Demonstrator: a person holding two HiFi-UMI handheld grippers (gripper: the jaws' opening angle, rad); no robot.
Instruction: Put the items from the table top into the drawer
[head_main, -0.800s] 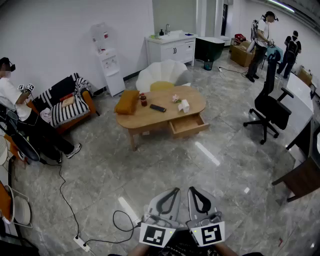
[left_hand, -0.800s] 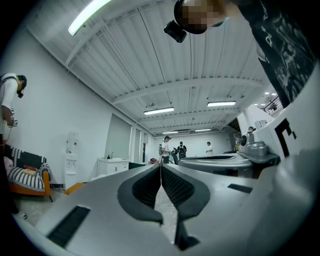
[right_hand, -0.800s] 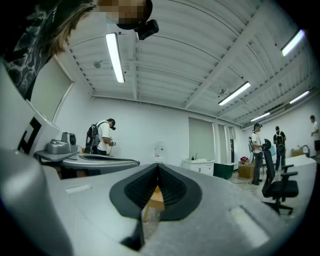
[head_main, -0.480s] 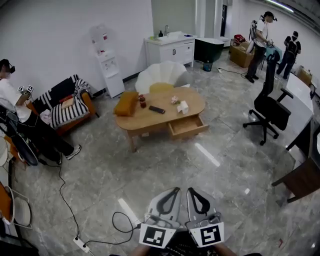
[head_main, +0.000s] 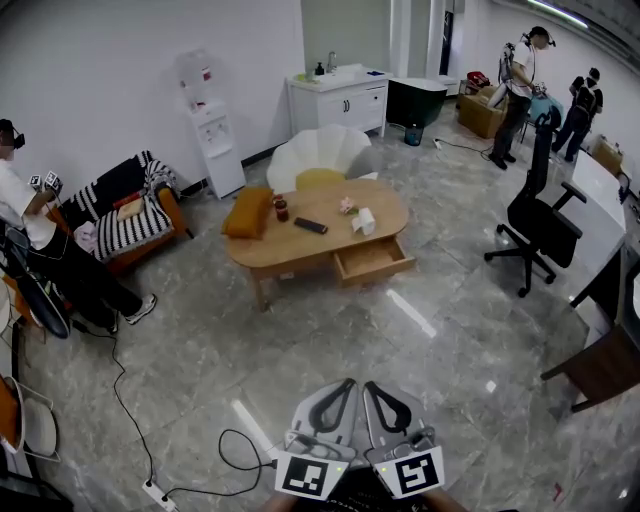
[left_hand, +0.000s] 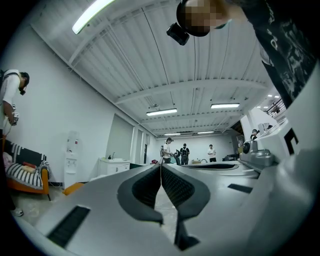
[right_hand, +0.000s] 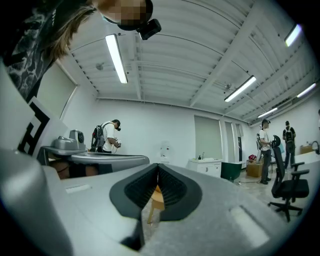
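A wooden oval table (head_main: 290, 250) stands far ahead on the floor, its drawer (head_main: 375, 262) pulled open at the front right. On its top lie an orange cushion (head_main: 248, 212), a small red jar (head_main: 281, 208), a black remote (head_main: 311, 226), a pink item (head_main: 347, 205) and a white item (head_main: 366, 220). My left gripper (head_main: 349, 383) and right gripper (head_main: 367, 387) sit side by side at the bottom of the head view, far from the table. Both are shut and hold nothing, as the left gripper (left_hand: 160, 167) and right gripper (right_hand: 158, 167) show in their own views.
A black cable (head_main: 240, 450) and power strip (head_main: 160, 492) lie on the floor at my left. An office chair (head_main: 540, 225) and dark table (head_main: 600, 362) stand right. A striped sofa (head_main: 135, 215), a seated person (head_main: 30, 240) and a white shell chair (head_main: 320, 155) surround the table.
The table and room have slid slightly up and left in the head view. Both grippers stay shut, side by side at the bottom edge.
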